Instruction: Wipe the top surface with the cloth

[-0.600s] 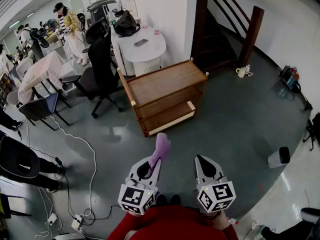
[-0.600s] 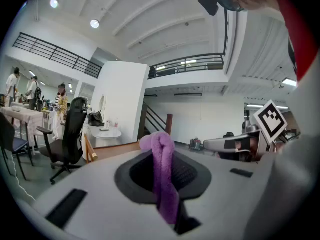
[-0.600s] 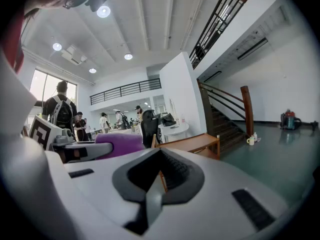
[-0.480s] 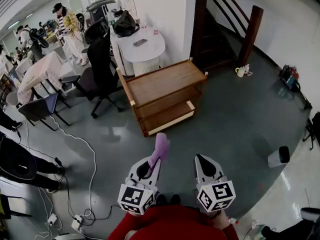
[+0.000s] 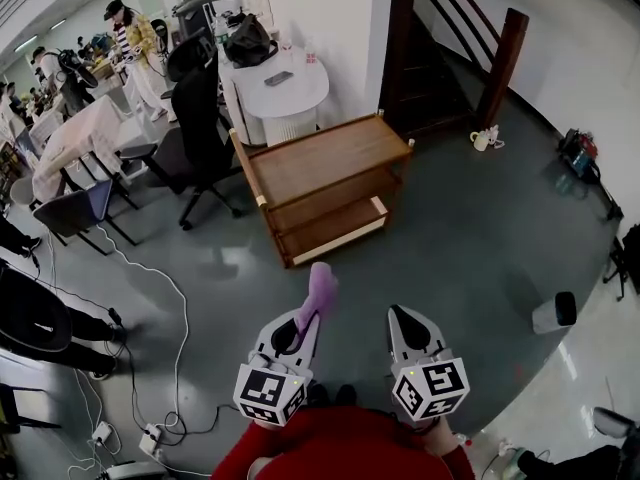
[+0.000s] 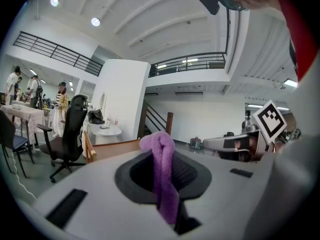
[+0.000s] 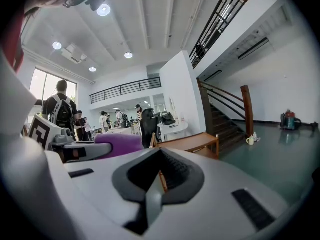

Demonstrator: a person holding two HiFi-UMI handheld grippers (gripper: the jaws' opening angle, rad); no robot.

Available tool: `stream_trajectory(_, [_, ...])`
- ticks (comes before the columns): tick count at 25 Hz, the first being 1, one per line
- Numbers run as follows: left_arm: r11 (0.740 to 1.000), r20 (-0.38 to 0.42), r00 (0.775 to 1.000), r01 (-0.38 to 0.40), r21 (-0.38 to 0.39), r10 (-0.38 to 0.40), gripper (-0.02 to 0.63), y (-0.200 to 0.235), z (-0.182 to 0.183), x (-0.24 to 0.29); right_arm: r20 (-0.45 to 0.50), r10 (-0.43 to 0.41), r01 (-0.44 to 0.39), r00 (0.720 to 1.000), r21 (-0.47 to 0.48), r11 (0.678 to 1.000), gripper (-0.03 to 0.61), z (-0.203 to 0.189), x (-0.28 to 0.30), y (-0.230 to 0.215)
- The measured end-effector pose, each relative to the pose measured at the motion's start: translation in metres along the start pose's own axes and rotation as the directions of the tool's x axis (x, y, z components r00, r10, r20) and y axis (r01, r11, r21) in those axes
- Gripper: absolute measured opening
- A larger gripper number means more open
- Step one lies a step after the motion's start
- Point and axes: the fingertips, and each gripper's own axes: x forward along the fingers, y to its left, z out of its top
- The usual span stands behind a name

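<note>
Low brown wooden three-shelf rack point(image 5: 325, 160): top board is bare, nothing touching it, and no visible sign of wiping. Left gripper point(image 5: 303, 320) and right gripper point(image 5: 402, 318) are both held on the near side of the rack and well apart from it, with open grey floor point(image 5: 470, 238) between. The left one is clamped on the purple fluffy cloth point(image 5: 322, 290), which sticks up as a folded strip past the jaw tips and points toward the rack. The right one has its jaws together with nothing between them. My read: the cloth is picked up and ready, but the wipe itself hasn't started. What's left is to close the gap to the rack, lay the cloth flat on the top board and make the passes.
</note>
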Motion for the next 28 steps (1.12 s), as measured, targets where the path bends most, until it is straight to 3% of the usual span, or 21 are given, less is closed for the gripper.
stream_trajectory(8, [1.000,-0.017,1.000,-0.006,-0.002,0.006,0.049,-0.005,-0.001,0.017,-0.027,-0.022,0.023,0.999,0.040,0.999,0.003,-0.003,-0.002,-0.023])
stream_trajectory(17, [0.994,-0.020,0.994,-0.109,0.018,0.109,0.048,0.044,0.009,0.066,-0.035,-0.031,0.032,0.999,0.031,0.999,0.003,0.008,0.036,-0.062])
stream_trajectory(23, [0.991,-0.032,0.991,-0.132,0.009,0.132,0.048,0.092,0.006,0.133,-0.040,-0.030,0.031,0.999,0.015,0.999,0.003,0.021,0.107,-0.092])
stream_trajectory(28, [0.990,-0.058,0.989,-0.138,-0.032,0.137,0.048,0.155,0.033,0.219,-0.038,-0.028,0.028,0.999,0.000,1.000,0.003,0.075,0.205,-0.129])
